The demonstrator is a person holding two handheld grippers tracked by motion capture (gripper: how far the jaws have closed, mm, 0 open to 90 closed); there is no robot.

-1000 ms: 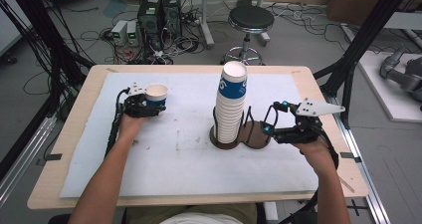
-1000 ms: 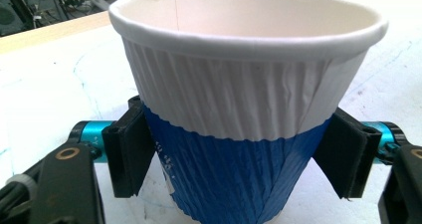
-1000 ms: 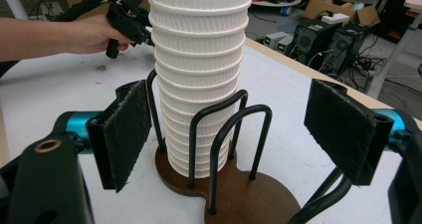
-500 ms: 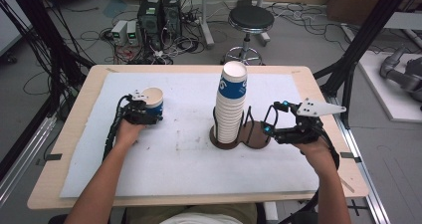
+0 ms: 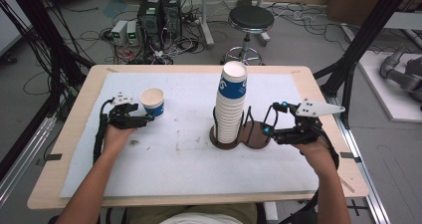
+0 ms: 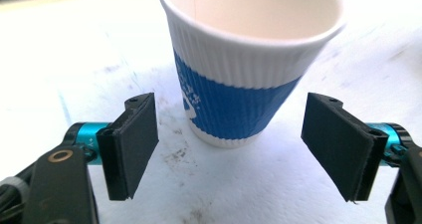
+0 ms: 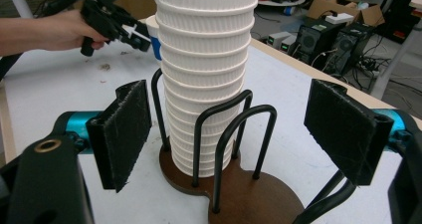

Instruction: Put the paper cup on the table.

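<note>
A single paper cup (image 6: 251,59) — white with a blue band — stands upright on the white mat at the left of the surface (image 5: 194,169), well apart from the rest. The left tongs (image 6: 231,149) sit spread wide on either side of it, both pads clear of the cup wall, so the cup rests on its own and nothing is gripped. Over toward the middle, the stack of cups (image 5: 230,104) rises tall in one bay of the wire cup holder (image 7: 234,184), whose brown wooden base has a second bay standing empty. The right tongs (image 7: 244,134) are also wide open, hovering just beside the holder and holding nothing.

By my reading, one cup is off the stack and set down — that step looks finished, with only the left hand's withdrawal remaining. Many cups are left in the stack, so if the job is to unstack them, most of it lies ahead.
</note>
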